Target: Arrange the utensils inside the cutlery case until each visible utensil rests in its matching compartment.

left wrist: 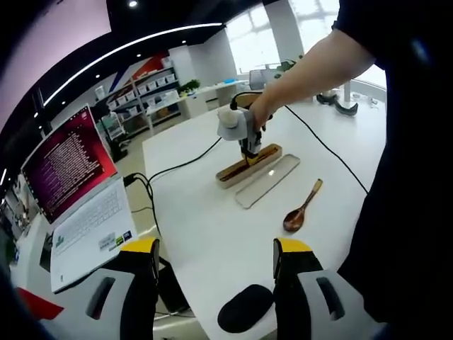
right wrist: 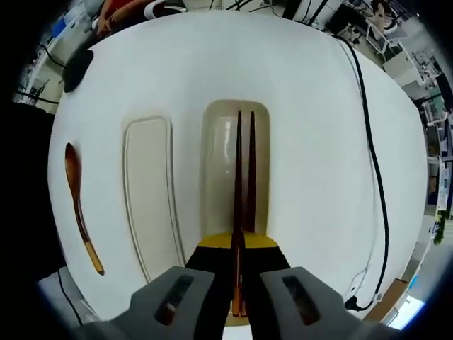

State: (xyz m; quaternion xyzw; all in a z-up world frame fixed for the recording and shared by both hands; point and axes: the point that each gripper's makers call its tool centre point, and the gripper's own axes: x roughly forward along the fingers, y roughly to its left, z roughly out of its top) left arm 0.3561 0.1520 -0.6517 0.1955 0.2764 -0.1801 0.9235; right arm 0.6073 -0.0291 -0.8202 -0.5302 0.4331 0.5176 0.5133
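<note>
Right tool [right wrist: 238, 294] is clamped on the chopsticks [right wrist: 244, 184], held over the case [right wrist: 216, 177] at frame centre. They should be lowered level, released only once seated. Left tool [left wrist: 214, 262] is held wide open, empty (spoon [right wrist: 78, 205] waits on the worktop [right wrist: 318, 142], left).

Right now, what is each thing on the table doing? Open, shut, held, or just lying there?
Left tool: open, holding nothing.
Right tool: shut on the chopsticks.
Chopsticks: held together, lying along the inside of the case.
Cutlery case: open, lid off.
Lid: lying flat beside the case.
Wooden spoon: lying on the table, outside the case.
Laptop: open, screen on.
</note>
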